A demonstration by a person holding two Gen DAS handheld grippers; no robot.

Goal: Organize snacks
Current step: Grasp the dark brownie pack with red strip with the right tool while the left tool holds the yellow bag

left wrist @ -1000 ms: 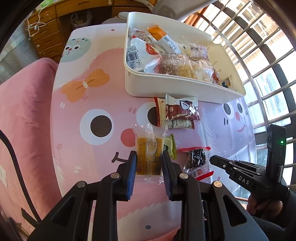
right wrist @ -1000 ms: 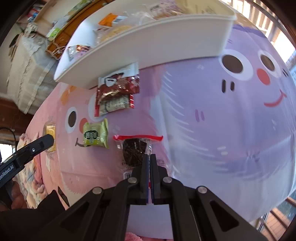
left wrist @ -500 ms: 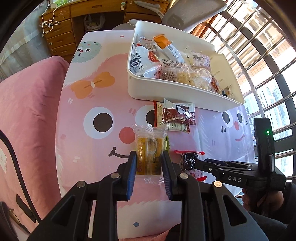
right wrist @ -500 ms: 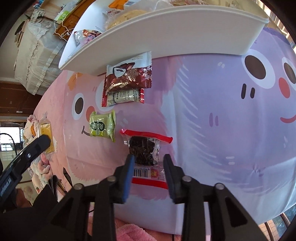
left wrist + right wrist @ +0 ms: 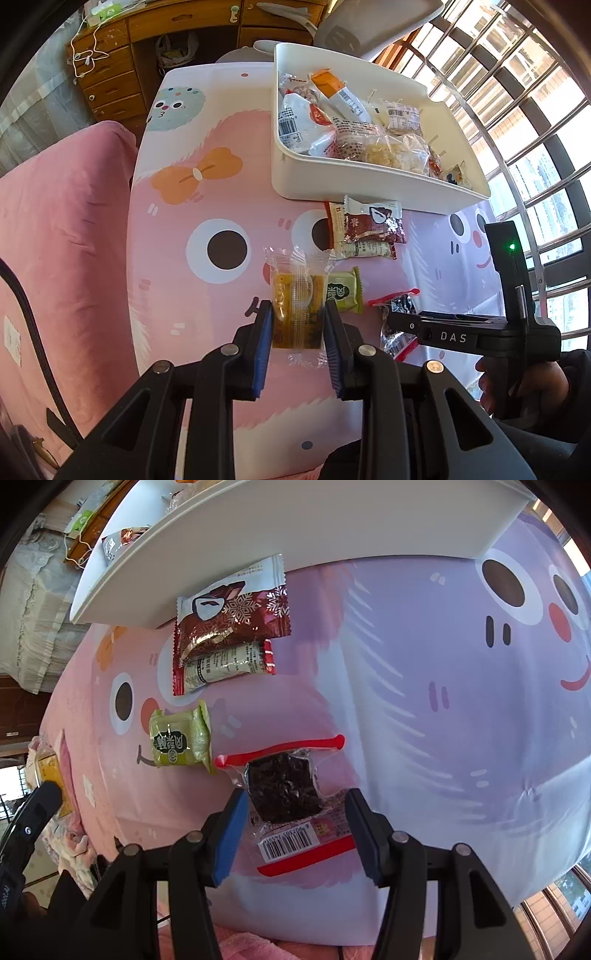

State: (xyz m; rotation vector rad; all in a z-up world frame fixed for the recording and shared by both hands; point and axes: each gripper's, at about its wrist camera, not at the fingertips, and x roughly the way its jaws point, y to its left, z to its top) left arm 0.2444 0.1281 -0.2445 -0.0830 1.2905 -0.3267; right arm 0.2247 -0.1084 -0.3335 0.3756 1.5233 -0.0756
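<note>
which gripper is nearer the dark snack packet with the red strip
Right. The right gripper straddles the dark snack packet, pads apart. The left gripper, off to the side, holds a yellow packet.

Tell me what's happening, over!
Left claw shut on yellow snack. Right claw opening around dark snack, not gripping. Nothing blocking tray.

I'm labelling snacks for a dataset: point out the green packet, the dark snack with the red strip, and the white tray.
Green packet (image 5: 180,743): right wrist view, middle of its printed face.
Dark snack packet (image 5: 284,791): right wrist view, on the dark block.
White tray (image 5: 354,184): left wrist view, near outer wall.
</note>
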